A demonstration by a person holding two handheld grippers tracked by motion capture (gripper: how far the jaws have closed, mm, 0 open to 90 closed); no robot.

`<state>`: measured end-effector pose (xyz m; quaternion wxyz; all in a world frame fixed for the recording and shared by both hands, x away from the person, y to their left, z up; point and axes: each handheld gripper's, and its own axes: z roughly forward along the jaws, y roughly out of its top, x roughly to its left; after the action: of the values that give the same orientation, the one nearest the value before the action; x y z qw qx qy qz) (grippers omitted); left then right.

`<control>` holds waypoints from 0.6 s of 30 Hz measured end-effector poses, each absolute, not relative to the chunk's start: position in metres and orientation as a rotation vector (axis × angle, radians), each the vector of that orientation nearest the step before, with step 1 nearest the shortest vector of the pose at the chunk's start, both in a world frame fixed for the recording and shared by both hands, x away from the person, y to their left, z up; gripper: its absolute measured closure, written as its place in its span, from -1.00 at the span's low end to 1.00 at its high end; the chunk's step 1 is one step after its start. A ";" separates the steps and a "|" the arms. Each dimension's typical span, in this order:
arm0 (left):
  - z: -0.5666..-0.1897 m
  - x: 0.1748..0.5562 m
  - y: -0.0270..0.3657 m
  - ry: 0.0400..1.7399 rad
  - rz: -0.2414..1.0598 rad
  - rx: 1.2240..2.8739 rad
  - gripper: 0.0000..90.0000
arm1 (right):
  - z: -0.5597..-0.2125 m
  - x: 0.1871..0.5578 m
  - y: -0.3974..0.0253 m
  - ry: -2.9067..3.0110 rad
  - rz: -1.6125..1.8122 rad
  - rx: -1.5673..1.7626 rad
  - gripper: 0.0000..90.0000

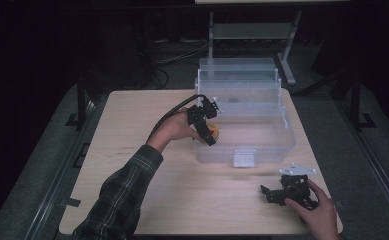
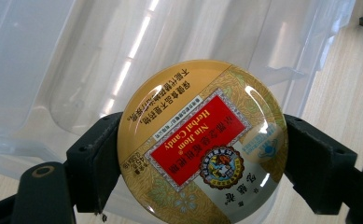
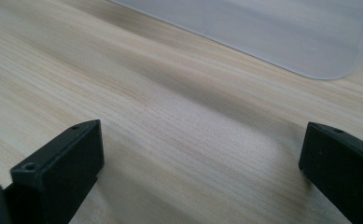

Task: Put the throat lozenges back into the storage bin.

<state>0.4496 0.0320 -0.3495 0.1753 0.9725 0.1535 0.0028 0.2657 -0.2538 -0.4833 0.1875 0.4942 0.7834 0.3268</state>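
A round gold candy tin (image 2: 202,142) with a red label sits clamped between the jaws of my left gripper (image 2: 202,158). In the high view that left gripper (image 1: 209,131) holds the tin (image 1: 214,132) at the left wall of the clear plastic box (image 1: 262,142), just above its rim. Down at the near right of the table, my right gripper (image 1: 277,195) rests low in a hand, jaws wide apart. Bare wood lies between the right gripper's (image 3: 200,168) jaws.
The clear box's lid (image 1: 238,75) stands raised at its far side, with a small dark object (image 1: 233,98) behind its wall. A white latch (image 1: 244,158) hangs on the near wall. The wooden table (image 1: 132,145) ends close to my right hand. One corner of the box (image 3: 319,42) lies ahead of the right gripper.
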 end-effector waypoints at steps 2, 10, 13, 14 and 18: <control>-0.350 0.450 0.032 0.438 0.009 2.757 -0.58 | -0.483 0.266 -0.254 2.205 0.920 1.391 -1.00; -0.347 0.450 0.033 0.445 0.010 2.744 -0.59 | -0.483 0.266 -0.254 2.204 0.921 1.392 -1.00; -0.345 0.449 0.034 0.444 0.013 2.737 -0.59 | -0.483 0.266 -0.254 2.204 0.921 1.392 -1.00; -0.344 0.448 0.035 0.445 0.015 2.735 -0.59 | -0.483 0.266 -0.254 2.204 0.921 1.392 -1.00; -0.338 0.446 0.039 0.447 0.027 2.715 -0.59 | -0.483 0.266 -0.254 2.205 0.920 1.391 -1.00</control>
<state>0.4458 0.0388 -0.3379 0.1936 0.9680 0.1593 0.0096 0.2656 -0.2538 -0.4834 0.1875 0.4942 0.7834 0.3269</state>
